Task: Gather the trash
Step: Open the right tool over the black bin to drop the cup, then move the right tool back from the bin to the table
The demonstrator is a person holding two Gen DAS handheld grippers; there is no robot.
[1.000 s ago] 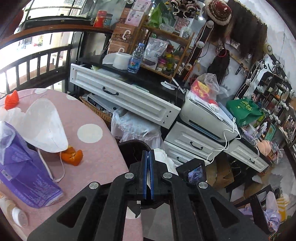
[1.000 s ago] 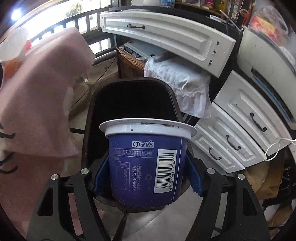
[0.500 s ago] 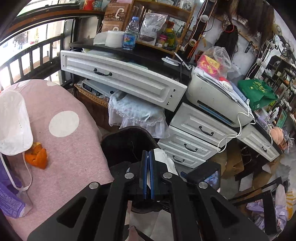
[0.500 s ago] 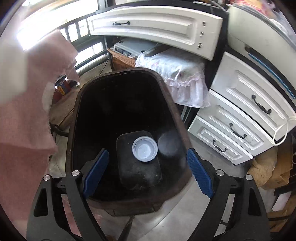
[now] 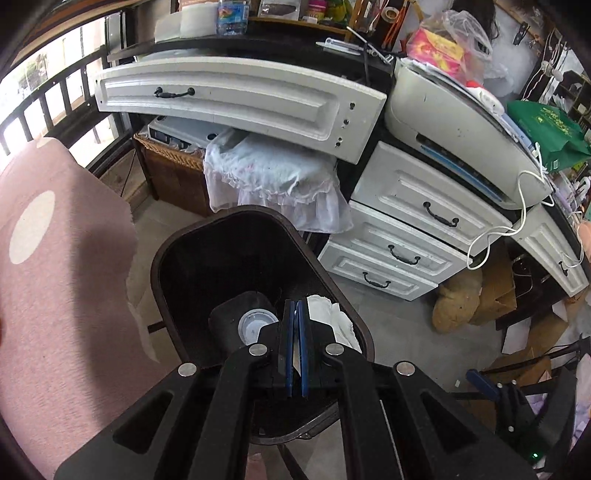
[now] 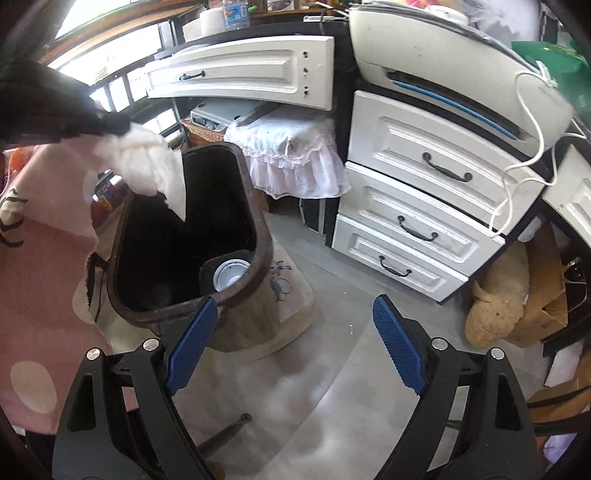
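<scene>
Over the floor bin (image 5: 258, 266) at lower centre, my left gripper (image 5: 294, 325) pinches a tissue (image 5: 332, 321); I'd release it squarely above the opening, right gripper (image 6: 295, 339) spread empty.

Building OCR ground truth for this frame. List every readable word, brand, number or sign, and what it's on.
No text can be read with certainty.
Green fabric bag: gold print, too small to read.
Clear plastic water bottle: colourful label, blurred.
Red and yellow packet in a clear plastic bag: print blurred.
White crumpled tissue in the shut left gripper: no print visible.
</scene>
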